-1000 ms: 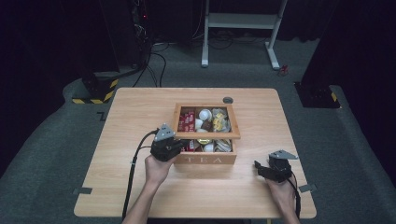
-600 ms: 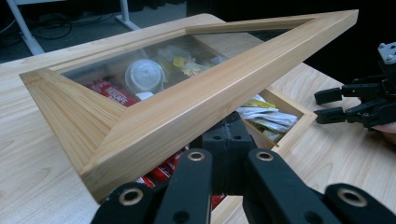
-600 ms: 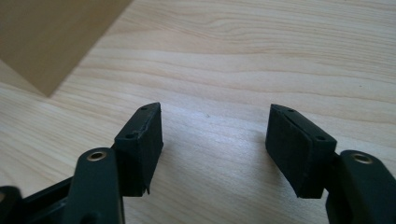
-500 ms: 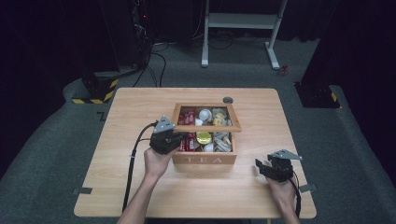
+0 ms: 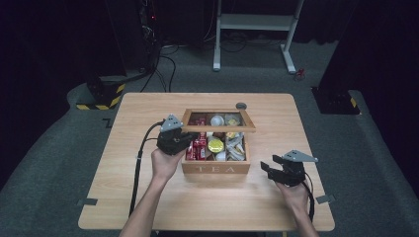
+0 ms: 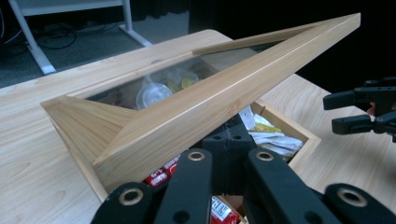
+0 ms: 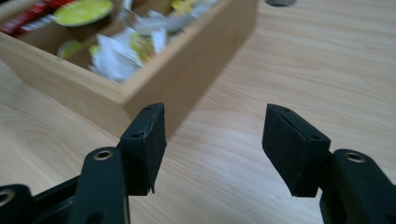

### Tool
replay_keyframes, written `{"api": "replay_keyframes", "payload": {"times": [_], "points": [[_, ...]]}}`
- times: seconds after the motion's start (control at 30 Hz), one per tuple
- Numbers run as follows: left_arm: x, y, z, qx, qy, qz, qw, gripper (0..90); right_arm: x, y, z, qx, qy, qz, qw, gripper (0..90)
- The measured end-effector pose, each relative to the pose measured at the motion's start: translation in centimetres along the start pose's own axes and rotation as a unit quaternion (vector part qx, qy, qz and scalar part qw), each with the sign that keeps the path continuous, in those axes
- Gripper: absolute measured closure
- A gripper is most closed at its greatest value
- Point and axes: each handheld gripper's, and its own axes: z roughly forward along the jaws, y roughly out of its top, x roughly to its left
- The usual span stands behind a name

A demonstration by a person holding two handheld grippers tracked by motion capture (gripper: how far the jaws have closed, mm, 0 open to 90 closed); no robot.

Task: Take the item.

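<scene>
Wooden table [image 5: 148,197] fills the middle of the high view, near edge cut off at the frame bottom. Wooden box [image 5: 216,168] marked TEA sits at table centre, its glass-paned lid [image 5: 218,120] raised at a tilt over the far half, so the rear compartments read only through the glass. Contents partly legible: red packets [image 5: 196,146], a yellow-topped round cup [image 5: 215,145], white sachets [image 5: 236,148]; labels too small to read. Left gripper [image 5: 184,140] at centre-left of the high view, at the box's left side under the lid's left edge; its jaws look close together there, but whether they clamp the lid I can't tell. The left gripper view puts the lid frame [image 6: 196,109] right above the jaw linkage, jaw tips hidden behind the wood, box interior mostly blocked; right gripper [image 6: 359,112] visible at its right edge. Right gripper [image 5: 269,169] at lower right of the high view, just right of the box, apart from it, jaws spread. Right gripper view confirms the wide gap [image 7: 215,149], bare table between the pads, box corner [image 7: 154,88] at upper left. Small dark disc [image 5: 241,105] on the table behind the box; can't identify it.
</scene>
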Motion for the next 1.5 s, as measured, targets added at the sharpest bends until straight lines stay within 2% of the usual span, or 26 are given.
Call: {"api": "replay_keyframes", "payload": {"times": [0.1,0.2,0.37,0.57,0.7,0.77,0.9,1.03,1.17,1.4,1.5], "points": [[0.1,0.5,-0.1,0.002,0.004,0.002,1.0,90.0,0.8,0.9,0.4,-0.006,0.015,-0.02,0.9997,43.4],[0.2,0.8,-0.1,0.005,0.007,0.006,0.9999,90.0,1.4,1.5,0.8,-0.008,0.028,-0.022,0.9993,43.4],[0.7,0.9,-0.1,-0.004,-0.002,-0.006,1.0,90.0,2.5,2.5,1.5,-0.015,0.027,-0.047,0.9984,42.5],[1.2,1.1,-0.1,-0.003,-0.006,-0.019,0.9998,90.0,3.4,3.6,2.4,-0.02,0.046,-0.041,0.9979,41.1],[1.3,1.5,-0.2,0.001,-0.001,-0.012,0.9999,90.0,3.9,4.2,2.8,-0.016,0.052,-0.046,0.9974,40.4],[1.5,1.8,-0.1,0.004,0.001,-0.014,0.9999,90.0,4.3,4.9,3.3,-0.024,0.062,-0.045,0.9968,39.3],[1.6,2.2,0.0,0.005,0.006,-0.011,0.9999,90.0,4.9,5.7,4.4,-0.023,0.07,-0.055,0.9957,37.5],[1.8,2.7,0.0,0.002,0.004,-0.019,0.9998,90.0,5.8,6.4,5.6,-0.014,0.08,-0.065,0.9946,35.2],[2.0,2.9,0.2,-0.002,0.001,-0.024,0.9997,90.0,6.7,7.0,6.5,-0.018,0.082,-0.076,0.9935,33.3],[2.3,3.0,0.3,0.0,-0.004,-0.035,0.9994,90.0,7.8,8.0,7.9,0.004,0.086,-0.086,0.9926,29.9],[2.4,3.3,0.4,0.001,0.0,-0.03,0.9995,90.0,8.5,8.6,8.7,0.012,0.074,-0.1,0.9922,29.2]]}}
